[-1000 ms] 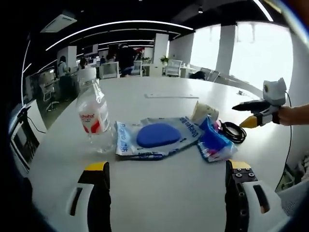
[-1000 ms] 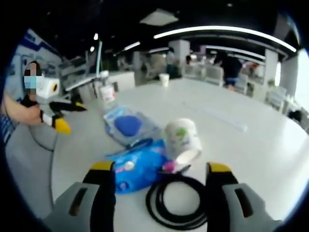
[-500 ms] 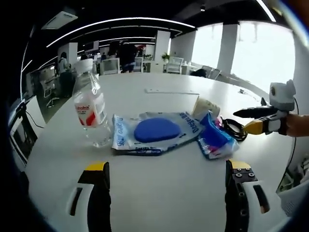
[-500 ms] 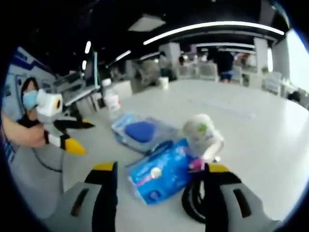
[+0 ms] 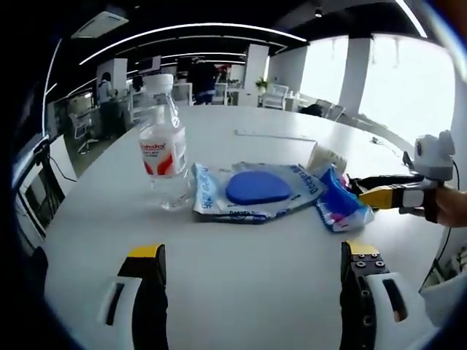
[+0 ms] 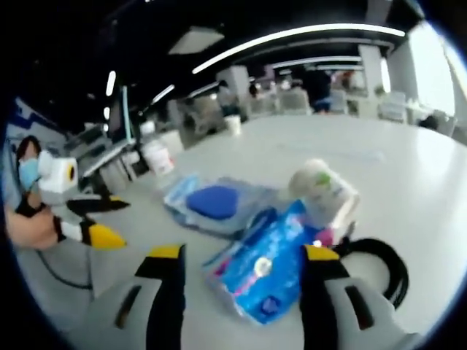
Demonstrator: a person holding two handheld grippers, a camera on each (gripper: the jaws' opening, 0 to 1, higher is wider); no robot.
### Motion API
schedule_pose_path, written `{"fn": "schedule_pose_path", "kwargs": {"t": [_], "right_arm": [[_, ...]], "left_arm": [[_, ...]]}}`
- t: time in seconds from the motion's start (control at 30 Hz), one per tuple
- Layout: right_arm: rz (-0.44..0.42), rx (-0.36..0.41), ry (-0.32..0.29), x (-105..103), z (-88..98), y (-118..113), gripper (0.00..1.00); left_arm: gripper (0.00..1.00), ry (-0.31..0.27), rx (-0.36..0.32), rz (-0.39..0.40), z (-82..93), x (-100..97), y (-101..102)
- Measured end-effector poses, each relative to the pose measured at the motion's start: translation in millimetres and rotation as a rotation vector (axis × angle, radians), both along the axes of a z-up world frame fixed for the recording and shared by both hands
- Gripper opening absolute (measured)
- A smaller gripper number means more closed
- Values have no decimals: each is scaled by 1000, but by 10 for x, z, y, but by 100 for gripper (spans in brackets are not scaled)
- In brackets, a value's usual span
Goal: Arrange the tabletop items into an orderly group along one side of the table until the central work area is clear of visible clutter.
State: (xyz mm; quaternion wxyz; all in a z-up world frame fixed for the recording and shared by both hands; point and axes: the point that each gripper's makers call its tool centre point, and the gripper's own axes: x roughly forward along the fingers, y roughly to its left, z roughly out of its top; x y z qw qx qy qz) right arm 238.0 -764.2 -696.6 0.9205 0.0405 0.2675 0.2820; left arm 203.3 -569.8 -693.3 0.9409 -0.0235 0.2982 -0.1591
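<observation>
**Right jaws now straddle the blue packet**

Since a second ago your right gripper (image 6: pixel 241 255) has swung off the black cable (image 6: pixel 379 266) onto the blue packet (image 6: pixel 266 266), jaws wide and empty. Close squarely across it, clear of the paper roll (image 6: pixel 321 191). Your left gripper (image 5: pixel 252 255) hangs wide short of the bottle (image 5: pixel 164 149) and pouch (image 5: pixel 255 191)

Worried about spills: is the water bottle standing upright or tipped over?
Upright: the water bottle stands on its base on the table, white cap on top.

White table (image 5: pixel 241 292), red-labelled clear bottle (image 5: pixel 165 152), blue pad in clear packet (image 5: pixel 252 191), black cable (image 6: pixel 383 266).
</observation>
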Motion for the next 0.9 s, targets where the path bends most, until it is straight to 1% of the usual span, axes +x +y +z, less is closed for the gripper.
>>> {"fn": "schedule_pose_path", "kwargs": {"t": [0.1,0.23,0.3,0.43,0.53,0.57,0.63,0.7,0.77,0.83,0.9], "right_arm": [[-10,-3,-1,-2,-32,26,57],[-23,-7,15,0,-78,44,54],[-20,-23,15,-3,-103,56,50],[-22,-45,29,-1,-162,63,39],[-30,-60,45,-8,-222,57,35],[-36,-49,56,-17,-229,59,32],[-51,-28,73,-25,-216,58,25],[-52,-55,63,-27,-203,48,14],[-56,-55,61,-12,-183,58,6],[-77,-77,61,20,-178,23,0],[-95,-91,65,39,-192,-12,0]], "left_arm": [[99,0,-3,11,2,-16,44],[99,15,-1,24,-25,-53,95],[99,13,-12,35,-19,-61,107],[99,11,-13,38,-14,-78,111],[99,20,-7,37,-42,-95,123],[99,27,-5,43,-63,-94,134],[99,25,-21,66,-83,-66,147],[99,19,-39,82,-80,-39,138],[99,16,-44,88,-69,-23,126],[99,7,-48,88,-40,-15,110],[99,0,-44,81,-20,-18,102]]}}
